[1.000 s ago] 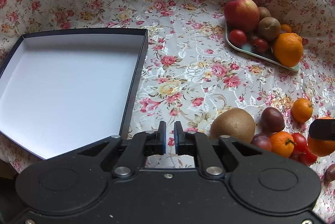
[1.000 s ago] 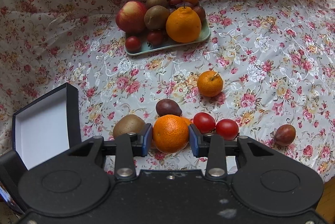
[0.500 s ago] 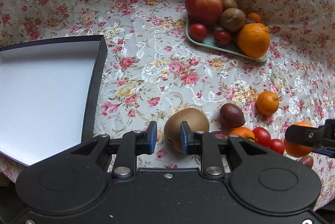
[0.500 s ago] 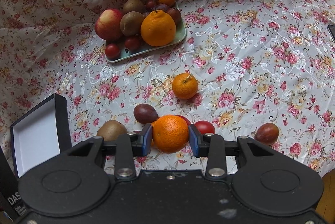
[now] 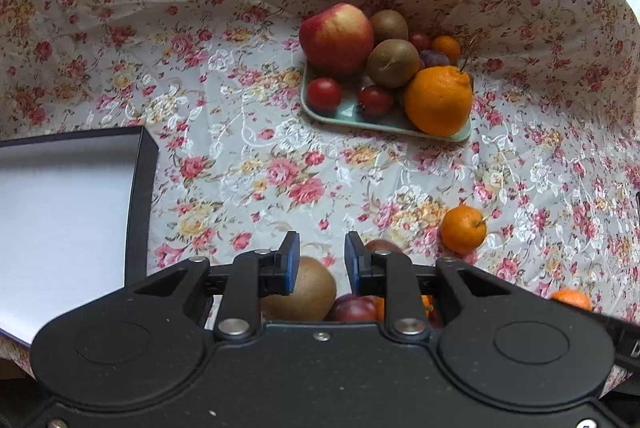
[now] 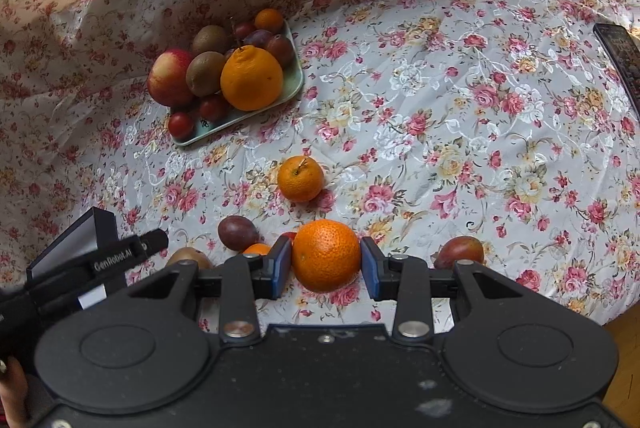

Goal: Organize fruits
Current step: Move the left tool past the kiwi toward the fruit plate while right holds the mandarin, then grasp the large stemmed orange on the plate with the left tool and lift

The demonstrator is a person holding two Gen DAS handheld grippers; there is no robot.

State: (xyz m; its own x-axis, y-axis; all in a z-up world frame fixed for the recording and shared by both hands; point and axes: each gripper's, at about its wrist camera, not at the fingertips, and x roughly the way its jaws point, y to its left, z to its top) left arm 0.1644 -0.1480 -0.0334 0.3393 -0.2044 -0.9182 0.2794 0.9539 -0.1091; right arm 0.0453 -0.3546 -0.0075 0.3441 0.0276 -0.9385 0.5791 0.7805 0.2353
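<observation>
The right wrist view shows my right gripper [image 6: 326, 268] shut on a large orange [image 6: 326, 254], held above the floral cloth. Ahead of it lie a small tangerine [image 6: 300, 178] and a dark passion fruit [image 6: 238, 232], with a reddish plum [image 6: 460, 252] to the right. My left gripper [image 5: 322, 258] is open and hovers just over a brown kiwi [image 5: 304, 288], beside a plum [image 5: 352, 308]. A green tray [image 5: 348, 116] further back holds an apple [image 5: 336, 38], kiwis, tomatoes and a big orange [image 5: 438, 100].
An open dark box [image 5: 60, 220] with a white inside sits at the left. A black remote [image 6: 620, 56] lies at the far right edge of the table. The cloth rises in folds behind the tray. The left gripper's body [image 6: 100, 260] reaches in from the left.
My left gripper has opened from nearly shut and moved right, over the kiwi. My right gripper has carried the orange up and rightward, off the pile of loose fruit.
</observation>
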